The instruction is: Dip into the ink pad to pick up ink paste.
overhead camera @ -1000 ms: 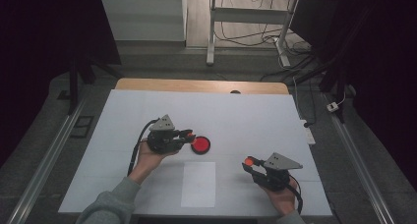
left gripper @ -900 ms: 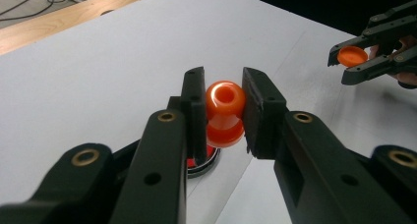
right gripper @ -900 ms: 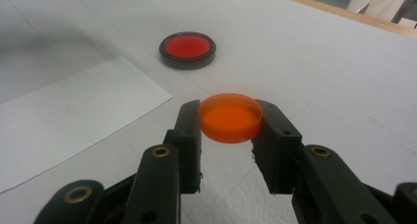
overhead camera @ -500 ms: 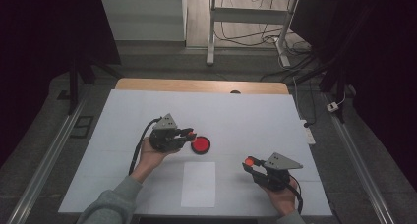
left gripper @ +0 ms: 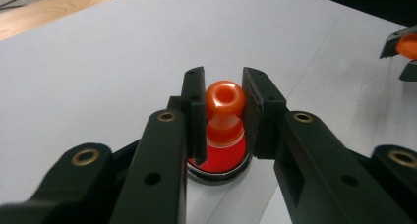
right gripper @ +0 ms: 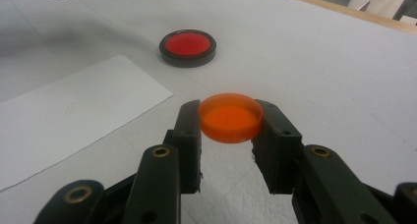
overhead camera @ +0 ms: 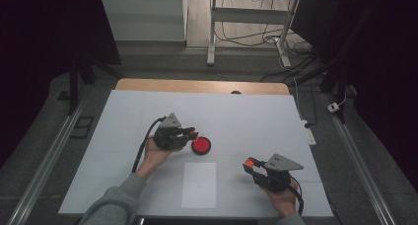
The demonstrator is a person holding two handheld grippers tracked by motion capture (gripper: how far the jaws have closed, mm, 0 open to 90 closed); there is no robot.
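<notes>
A: The left tool (overhead camera: 191,132) has edged down toward the red dish (overhead camera: 201,145), jaws clamped on an orange stamp (left gripper: 224,111).
B: Probably inking it, then. The right tool (overhead camera: 249,164), near right on the bench (overhead camera: 296,131), grips the orange lid (right gripper: 229,117).

Overhead forward-down view; two close jaw-level views, apparently sharing red dish (overhead camera: 201,145).
</notes>
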